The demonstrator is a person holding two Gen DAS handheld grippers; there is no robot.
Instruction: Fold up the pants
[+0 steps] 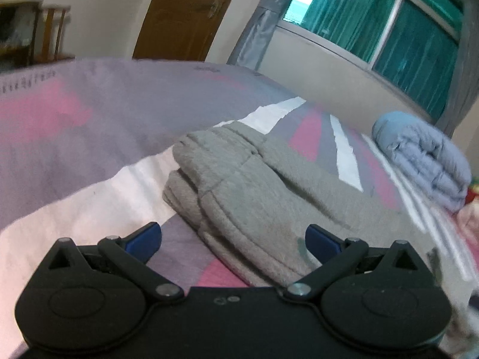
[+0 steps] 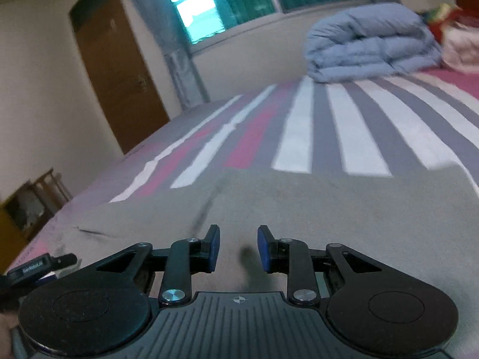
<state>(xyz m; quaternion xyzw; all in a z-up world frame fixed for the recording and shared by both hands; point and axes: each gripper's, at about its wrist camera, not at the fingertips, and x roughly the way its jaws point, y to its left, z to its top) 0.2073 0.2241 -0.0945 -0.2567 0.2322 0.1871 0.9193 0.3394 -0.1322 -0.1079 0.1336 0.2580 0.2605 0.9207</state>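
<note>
Nearest in the left wrist view, the left gripper [image 1: 233, 240] hovers with its jaws spread wide and nothing between them, low over the grey pants [image 1: 254, 197]. The right gripper [image 2: 238, 248] has its 2 pads a narrow gap apart, empty, just above the same cloth. The pants lie on the striped bedspread [image 2: 302, 137], already doubled into thick layers with stacked edges at the left. They look soft, fleecy, light and limp, so they will likely sag if lifted; pinching through all layers at the folded edge or a corner seems best. Farther back sits a folded blue quilt [image 2: 371, 42].
</note>
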